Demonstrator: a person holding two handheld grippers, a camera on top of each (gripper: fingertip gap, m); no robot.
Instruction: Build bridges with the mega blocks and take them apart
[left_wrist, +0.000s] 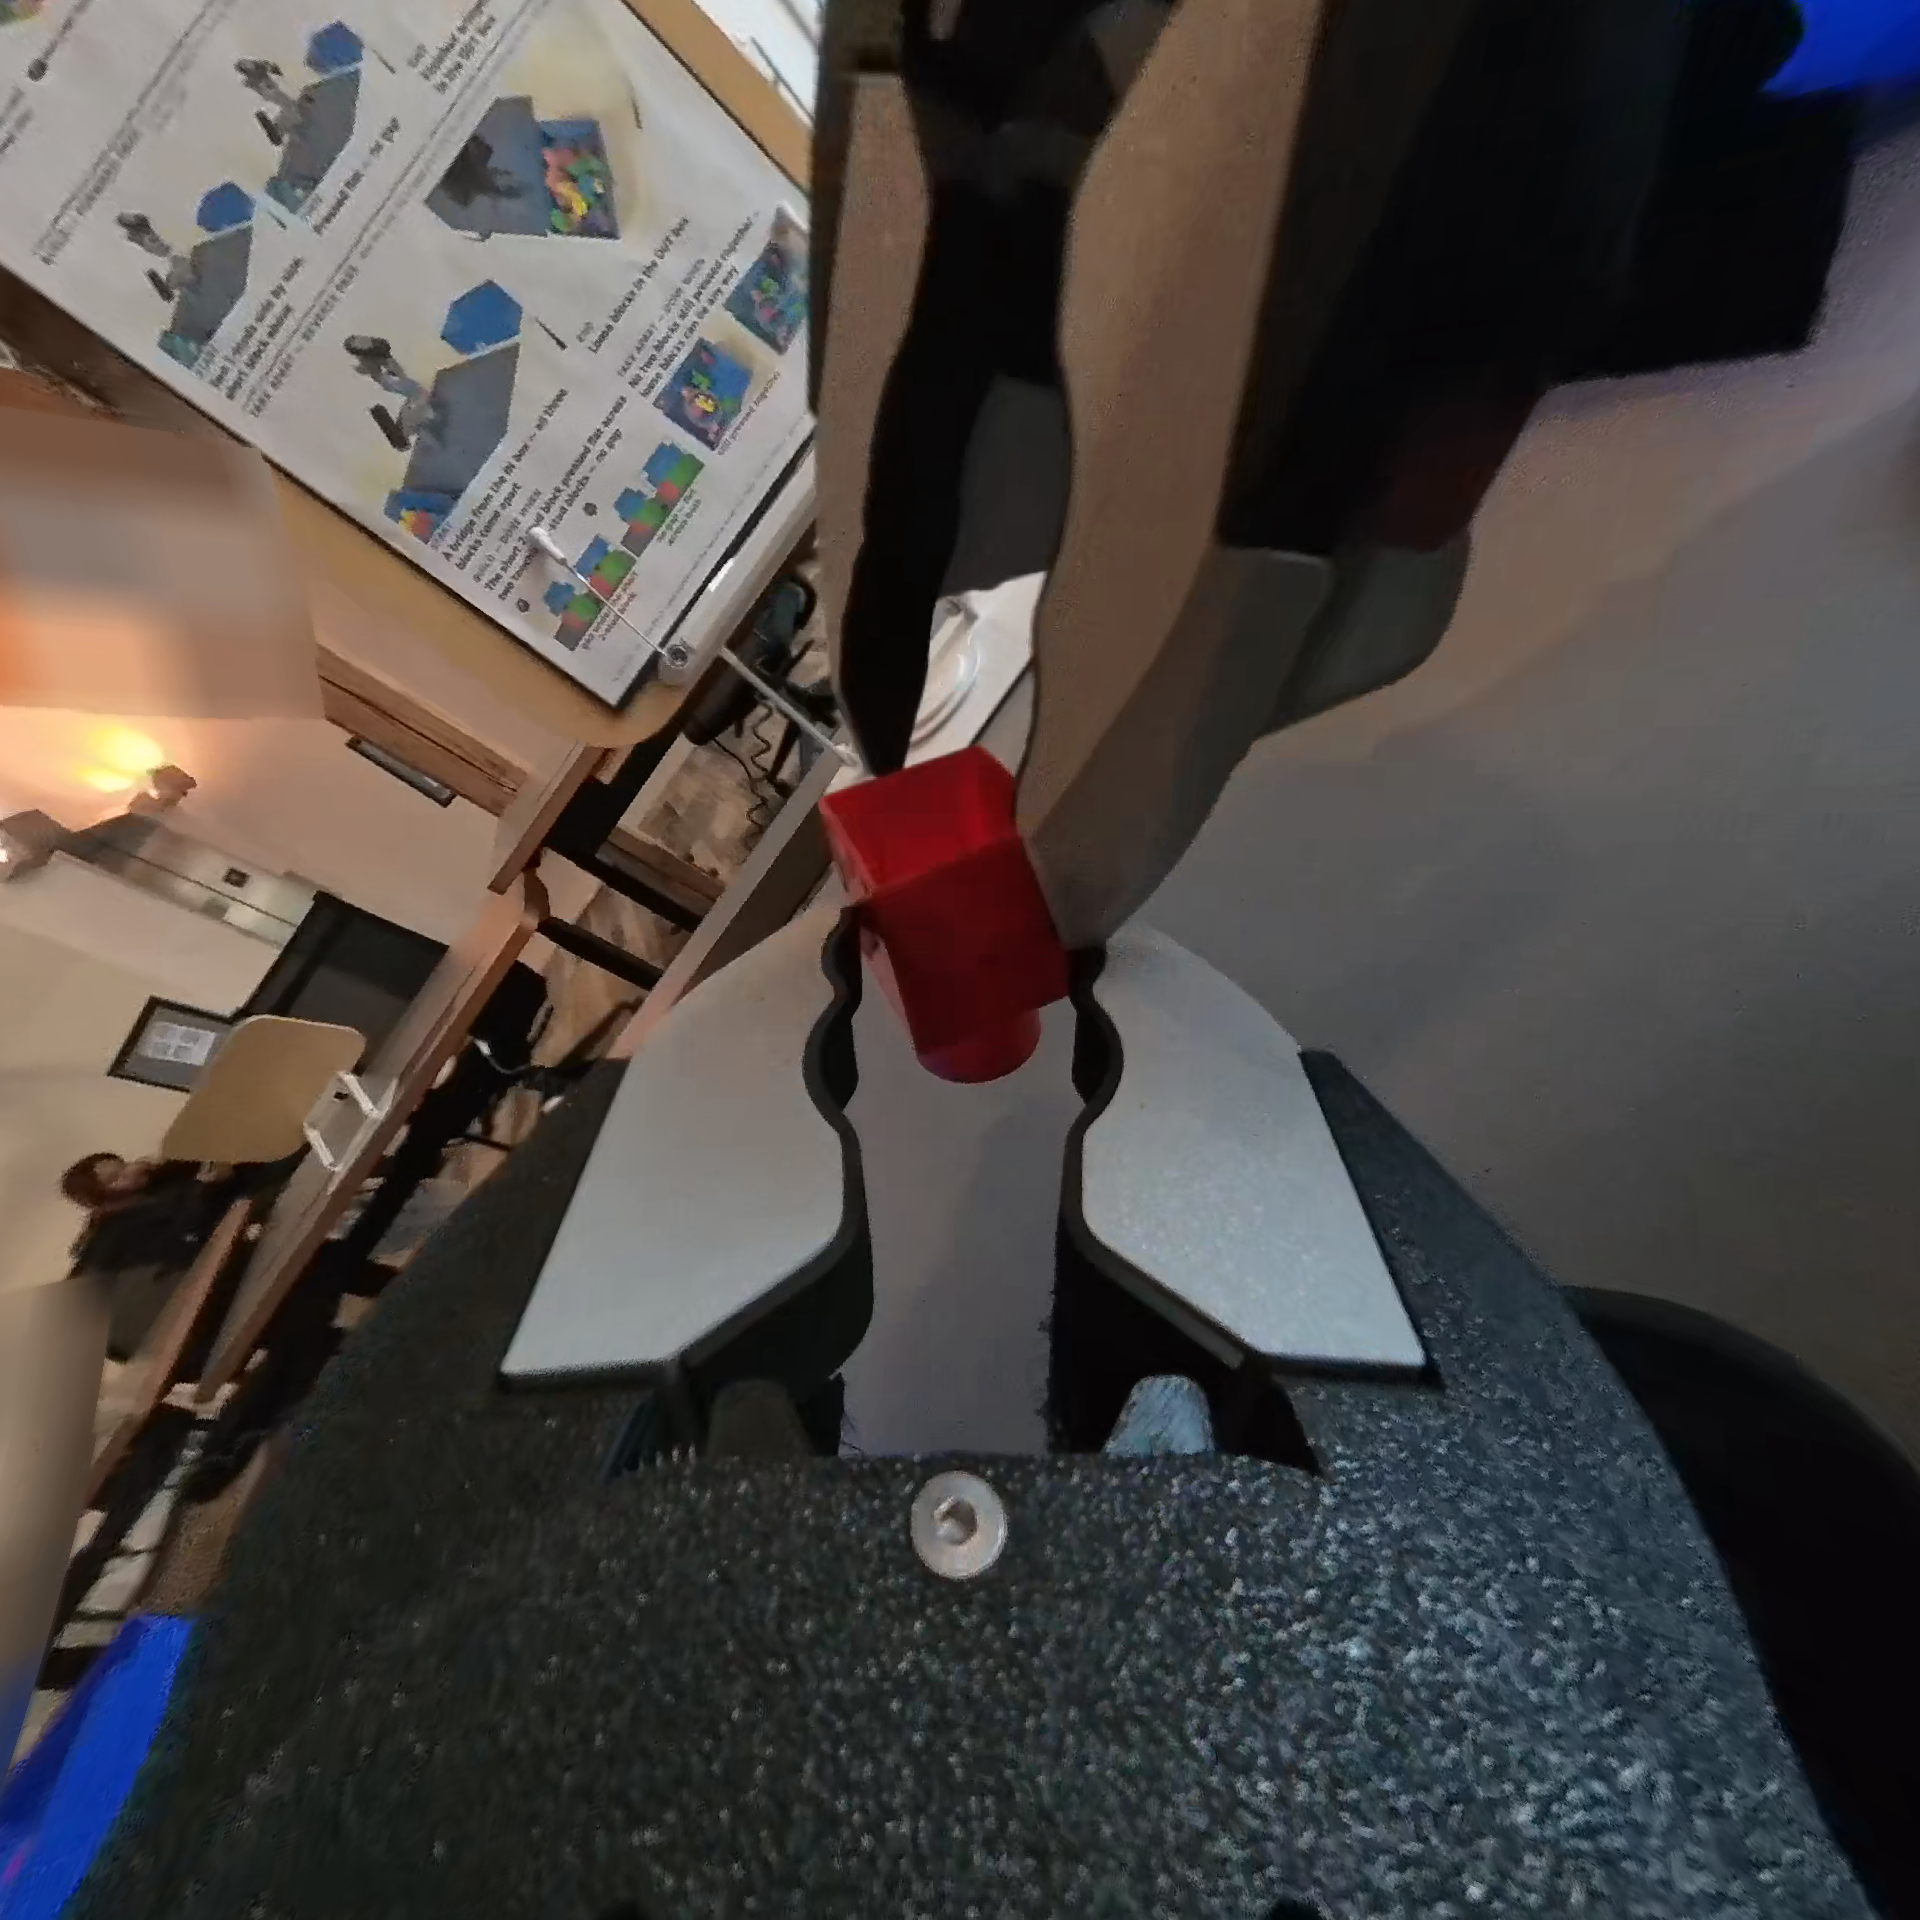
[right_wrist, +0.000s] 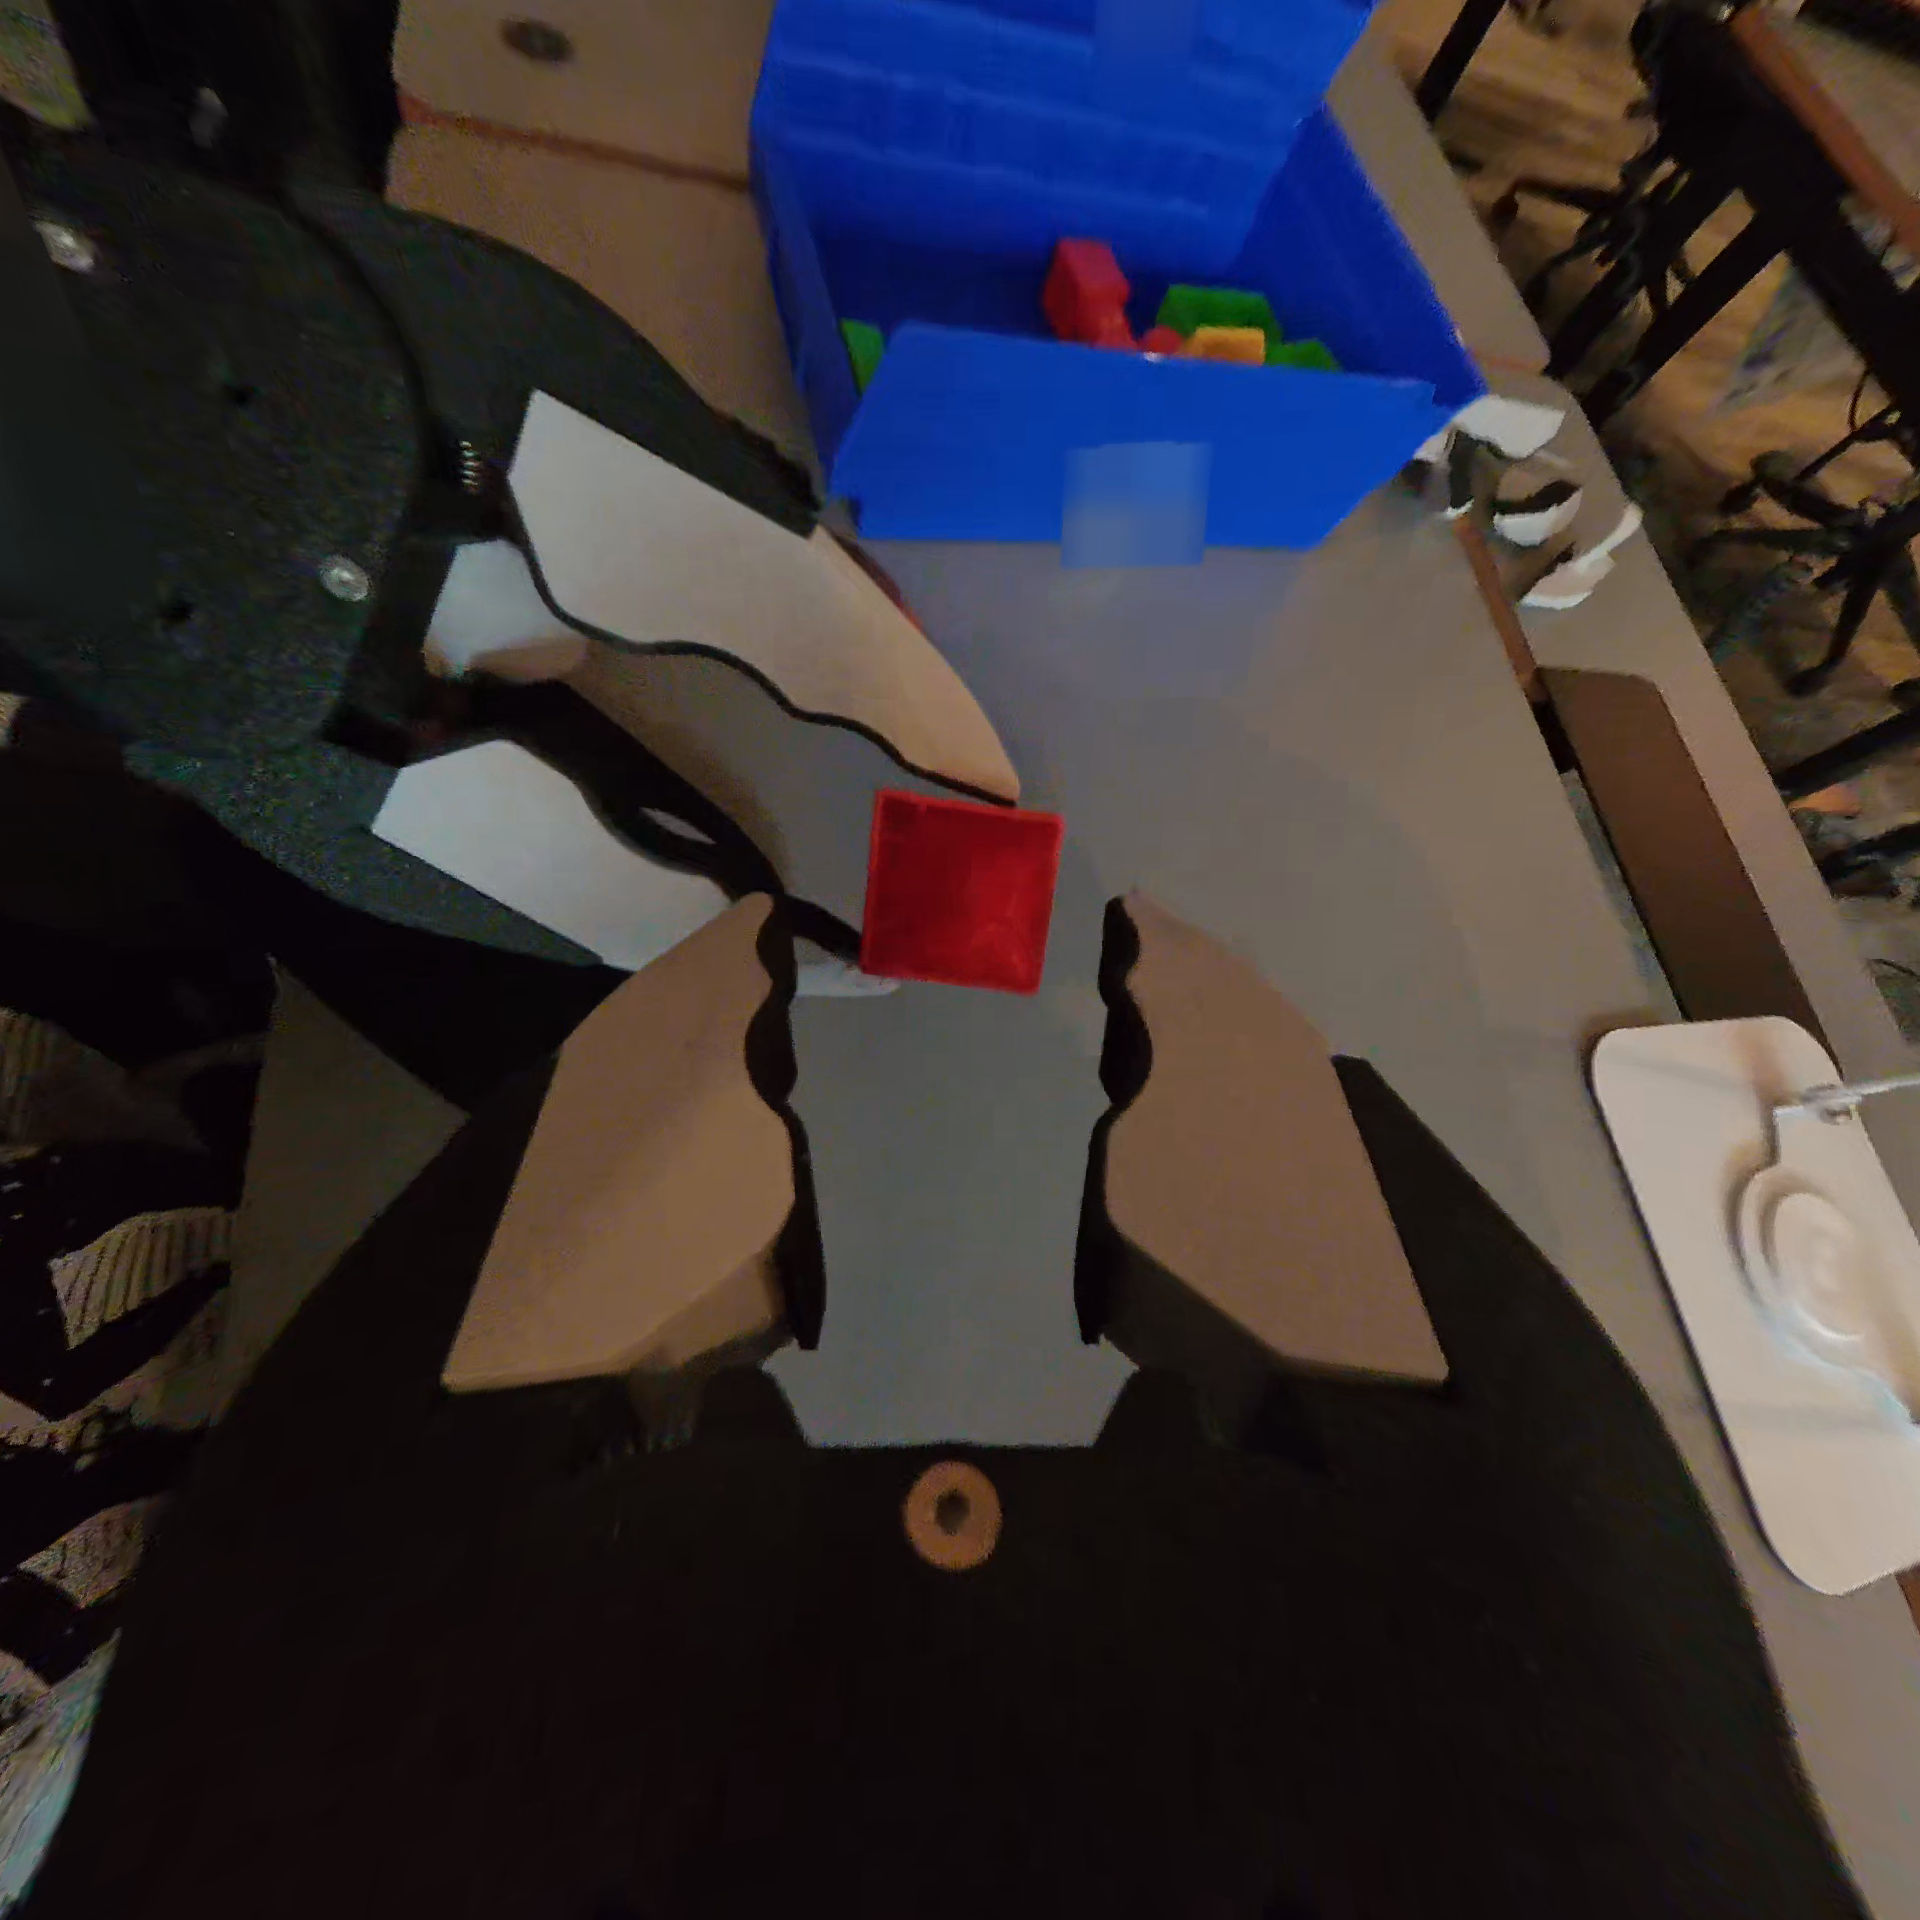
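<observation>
A single red block (left_wrist: 956, 925) is pinched between the fingertips of my left gripper (left_wrist: 961, 966), held in the air with its stud towards the left camera. In the right wrist view the block (right_wrist: 956, 894) shows its hollow underside. There my left gripper (right_wrist: 935, 883) reaches in from the left and is shut on it. My right gripper (right_wrist: 945, 914) is open, its fingertips (right_wrist: 1122, 935) level with the block's near edge, one on each side and not touching it. In the left wrist view my right gripper (left_wrist: 956, 769) comes down from above the block.
A blue bin (right_wrist: 1039, 457) with several coloured blocks stands on the grey table (right_wrist: 1299, 779) beyond the grippers, with a second blue bin (right_wrist: 1039, 135) behind it. A white flat stand (right_wrist: 1766, 1299) lies at the table's right edge. An instruction sheet (left_wrist: 416, 312) stands at the back.
</observation>
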